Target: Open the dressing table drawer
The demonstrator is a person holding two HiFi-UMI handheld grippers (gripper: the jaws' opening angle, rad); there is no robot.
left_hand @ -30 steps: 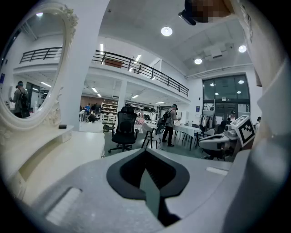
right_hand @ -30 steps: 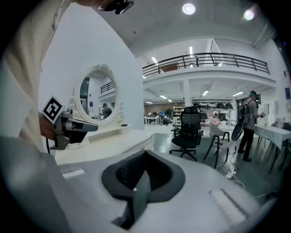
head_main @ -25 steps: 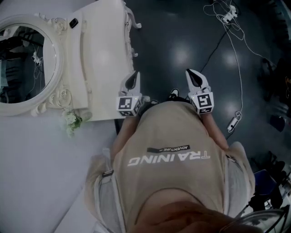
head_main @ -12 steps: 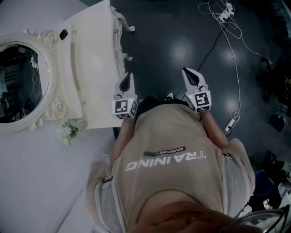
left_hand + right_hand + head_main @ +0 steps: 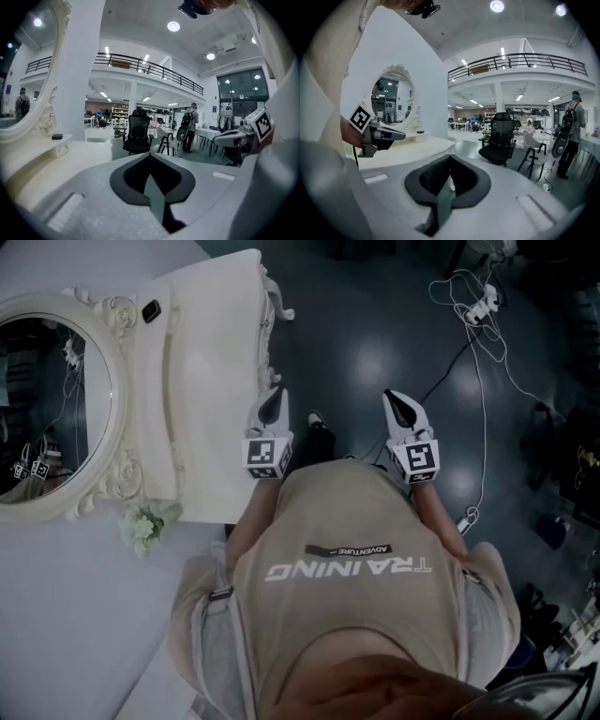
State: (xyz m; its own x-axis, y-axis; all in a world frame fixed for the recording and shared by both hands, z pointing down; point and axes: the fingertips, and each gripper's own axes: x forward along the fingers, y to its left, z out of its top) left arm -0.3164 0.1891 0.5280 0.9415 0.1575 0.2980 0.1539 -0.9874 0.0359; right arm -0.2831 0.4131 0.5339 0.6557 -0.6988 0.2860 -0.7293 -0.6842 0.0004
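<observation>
— What's new?
— The person (image 5: 347, 559) has shifted along the dressing table (image 5: 216, 362). The left gripper (image 5: 272, 407) now hangs at its front edge, the right gripper (image 5: 405, 407) over the floor (image 5: 375, 315). Both are clenched and empty.
— The drawer?
— Hidden under that edge; untouched, I judge.

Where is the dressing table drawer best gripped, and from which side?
Probably at its front pull, though none shows: the tabletop hides the drawer face from above. Come from the carved front edge, opposite the mirror, low and level. The left gripper is nearest; its jaws are shut.
</observation>
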